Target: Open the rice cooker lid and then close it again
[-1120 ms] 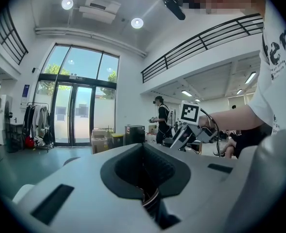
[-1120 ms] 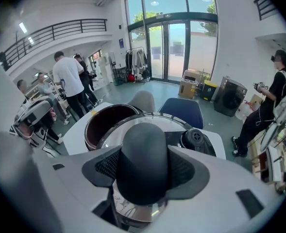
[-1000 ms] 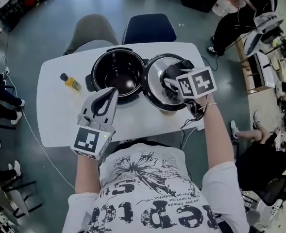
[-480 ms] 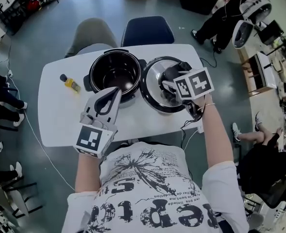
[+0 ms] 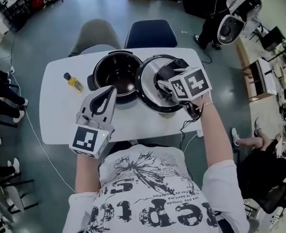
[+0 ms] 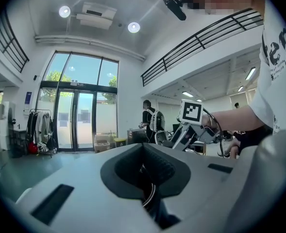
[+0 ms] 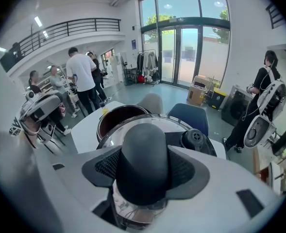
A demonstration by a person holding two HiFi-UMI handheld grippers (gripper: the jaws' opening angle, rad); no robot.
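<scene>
Head view: cooker pot (image 5: 117, 74) stands open on table (image 5: 55, 115), lid (image 5: 150, 95) just right of it, under right gripper (image 5: 168, 81).
Left gripper view: left gripper (image 6: 150, 188) pads pressed together, empty.
Right gripper view: jaws pinch lid knob (image 7: 143, 154).
Looks like the closing step. Next: bring lid over pot, lower it.

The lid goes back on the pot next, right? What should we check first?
1. Grip: right gripper shut on the knob of the lid: ok.
2. The lid sits over the pot: not ok, it is held off to the pot's right.
3. Nothing inside the pot: ok.
4. The left gripper is off the pot's rim: cannot tell; they overlap in the head view.
5. The yellow bottle stands apart: ok.
</scene>
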